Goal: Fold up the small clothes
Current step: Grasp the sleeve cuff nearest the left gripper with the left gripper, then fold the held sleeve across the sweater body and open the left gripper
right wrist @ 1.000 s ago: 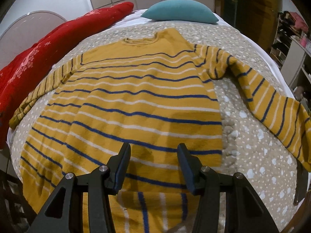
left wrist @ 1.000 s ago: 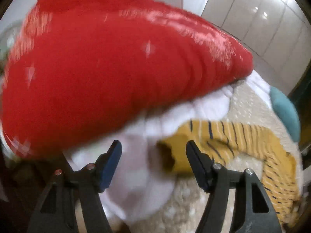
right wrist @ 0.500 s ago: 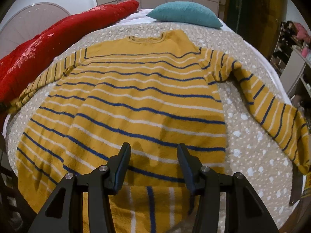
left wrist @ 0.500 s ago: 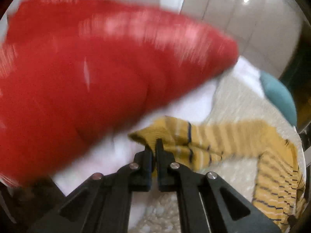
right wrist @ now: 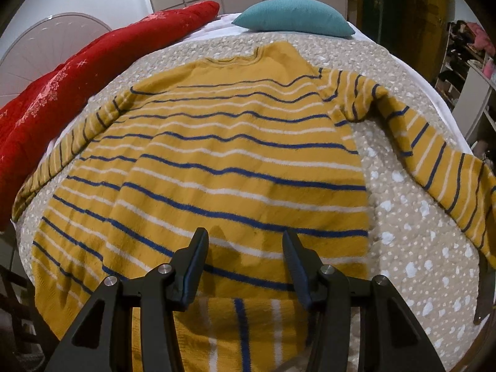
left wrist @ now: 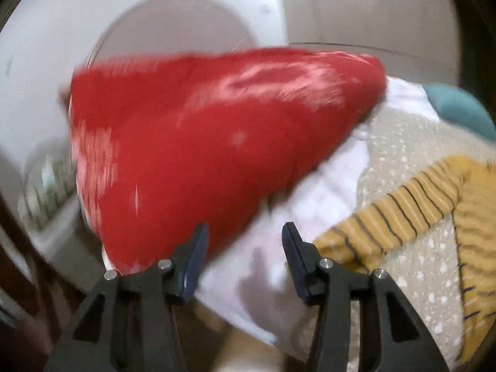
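Observation:
A yellow sweater (right wrist: 235, 161) with blue and white stripes lies flat on a speckled beige bedspread (right wrist: 403, 248), both sleeves spread out. My right gripper (right wrist: 245, 263) is open and empty, hovering over the sweater's lower hem. My left gripper (left wrist: 245, 257) is open and empty at the bed's left edge, over the white sheet (left wrist: 310, 204). The sweater's left sleeve (left wrist: 390, 217) lies just right of it, its cuff beside the right finger. The left wrist view is blurred.
A red quilt (right wrist: 77, 93) lies along the bed's left side and fills much of the left wrist view (left wrist: 201, 142). A teal pillow (right wrist: 294, 15) sits at the head. Shelves with clutter (right wrist: 465, 62) stand to the right. A white fan-shaped panel (right wrist: 40, 46) stands behind the quilt.
My left gripper shut on the sleeve cuff half a second ago; now it is open, pulled back left of the cuff. The right gripper stayed open and drifted slightly over the hem.

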Demonstrator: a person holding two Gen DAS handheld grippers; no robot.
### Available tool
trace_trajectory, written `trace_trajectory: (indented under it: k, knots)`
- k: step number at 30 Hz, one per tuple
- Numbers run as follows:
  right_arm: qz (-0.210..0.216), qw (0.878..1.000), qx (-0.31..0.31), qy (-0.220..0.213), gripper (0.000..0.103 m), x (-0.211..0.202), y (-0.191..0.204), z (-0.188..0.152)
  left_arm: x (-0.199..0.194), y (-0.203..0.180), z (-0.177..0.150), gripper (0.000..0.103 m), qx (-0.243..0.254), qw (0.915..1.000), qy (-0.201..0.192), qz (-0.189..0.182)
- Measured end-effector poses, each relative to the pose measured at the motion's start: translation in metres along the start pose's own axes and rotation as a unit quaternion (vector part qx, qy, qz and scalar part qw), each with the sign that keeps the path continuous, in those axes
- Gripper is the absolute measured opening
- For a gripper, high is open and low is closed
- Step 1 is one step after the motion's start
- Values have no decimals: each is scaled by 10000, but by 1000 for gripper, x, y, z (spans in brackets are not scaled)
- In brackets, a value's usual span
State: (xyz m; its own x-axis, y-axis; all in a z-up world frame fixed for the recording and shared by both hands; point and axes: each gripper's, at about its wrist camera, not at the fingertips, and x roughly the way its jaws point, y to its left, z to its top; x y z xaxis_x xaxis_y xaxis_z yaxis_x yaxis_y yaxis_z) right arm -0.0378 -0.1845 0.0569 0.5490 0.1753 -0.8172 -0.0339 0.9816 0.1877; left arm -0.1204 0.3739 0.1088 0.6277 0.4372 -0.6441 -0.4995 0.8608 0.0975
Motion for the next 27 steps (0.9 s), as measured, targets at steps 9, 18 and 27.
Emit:
trace_trajectory:
  k: [9,18,27]
  knots:
    - [-22,9999,-122,15,54,-2,12,3,41,21,-32,57,-1658,9718,777,-1487]
    - [-131,9982,-591,38,55,0,40,-2,98,-22,-37,57,-2844,8874,1694,-3209]
    - [-250,9985,-491,49,55,0,28,-6,102,-34,14,5,-3020,8997,1274,-2883]
